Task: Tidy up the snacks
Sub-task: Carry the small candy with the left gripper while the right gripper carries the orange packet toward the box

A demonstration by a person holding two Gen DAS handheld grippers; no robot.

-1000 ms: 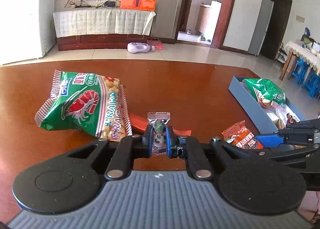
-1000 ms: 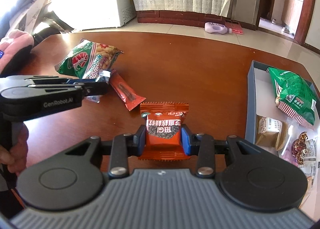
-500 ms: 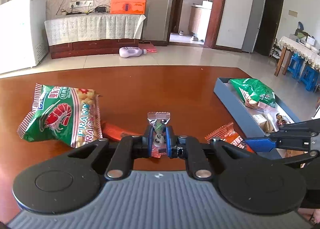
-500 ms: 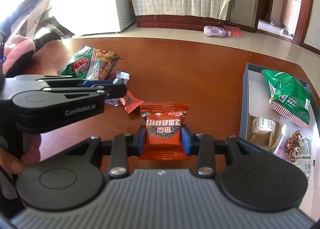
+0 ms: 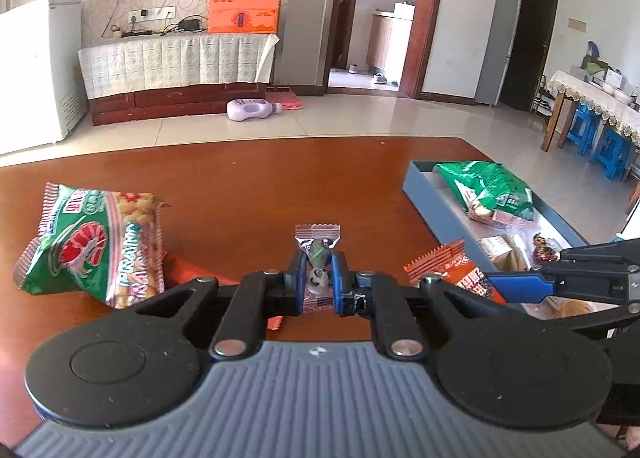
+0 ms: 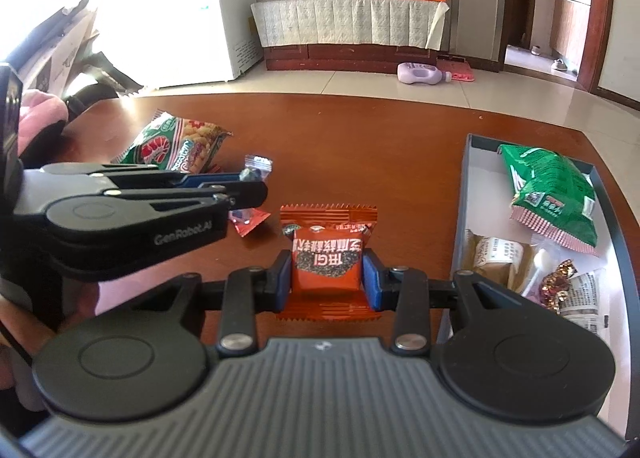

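At centre of the left wrist view, the left gripper is clamped on a small silver-ended candy, its crimped end sticking up above the fingertips. At centre of the right wrist view, the right gripper is clamped on an orange sesame snack packet, gripped across its padded middle. Both look light and crinkly; the film is likely slippery, so the filled middle seems a safer hold than the flat crimped ends, and the contents may crumble under a hard squeeze. The grey tray lies at the right of both views, holding a green bag and small wrapped pieces. The prawn cracker bag and a red strip packet remain on the table at left. Compared with a second ago, the tray sits larger and nearer in both views, and the prawn cracker bag has slid toward the left edge, so both grippers have swung toward the tray.
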